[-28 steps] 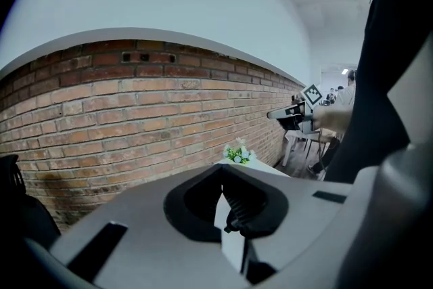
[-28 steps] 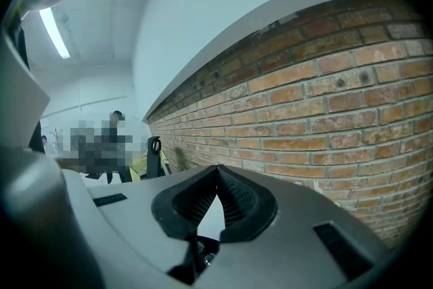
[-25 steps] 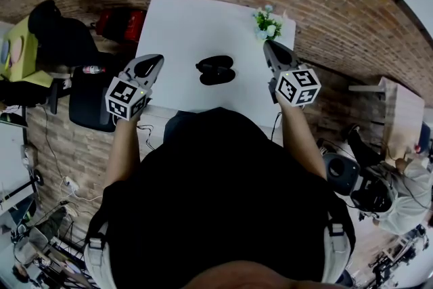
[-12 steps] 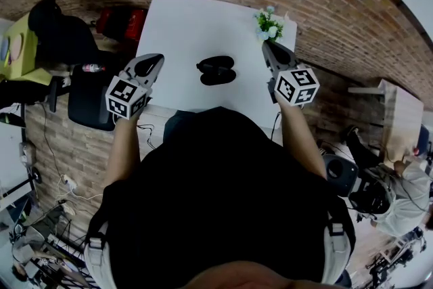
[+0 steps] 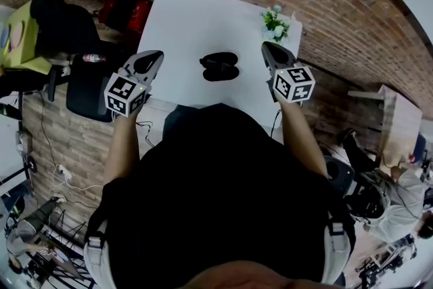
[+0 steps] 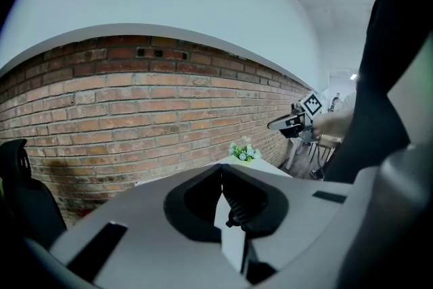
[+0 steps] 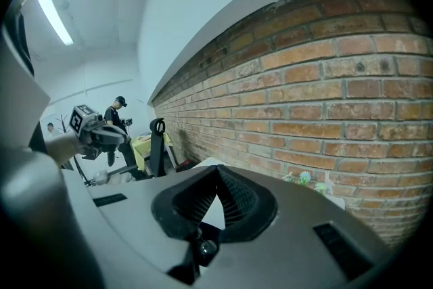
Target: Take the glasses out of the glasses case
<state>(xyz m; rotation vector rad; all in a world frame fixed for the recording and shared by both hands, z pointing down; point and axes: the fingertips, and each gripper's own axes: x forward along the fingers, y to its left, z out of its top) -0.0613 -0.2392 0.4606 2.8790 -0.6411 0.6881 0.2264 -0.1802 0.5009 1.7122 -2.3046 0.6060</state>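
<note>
A black glasses case (image 5: 220,67) lies on the white table (image 5: 183,24), showing as two dark oval halves side by side; whether glasses lie inside is too small to tell. My left gripper (image 5: 153,57) hovers at the table's left edge, well left of the case, jaws shut and empty (image 6: 221,170). My right gripper (image 5: 268,48) hangs over the table's right side, right of the case, also shut on nothing (image 7: 216,170). Each gripper view catches the opposite gripper far off: the right gripper (image 6: 292,123) and the left gripper (image 7: 101,136). Neither gripper touches the case.
A small pot of flowers (image 5: 275,26) stands at the table's far right corner, just beyond my right gripper. A black chair (image 5: 91,88) and a red bag (image 5: 125,13) sit left of the table. A brick wall (image 6: 135,105) runs behind. Another person (image 7: 119,113) stands far away.
The head camera has shifted a little, so the table sits slightly lower and right in view. Both grippers keep nearly the same places and stay shut. The case has not moved.
</note>
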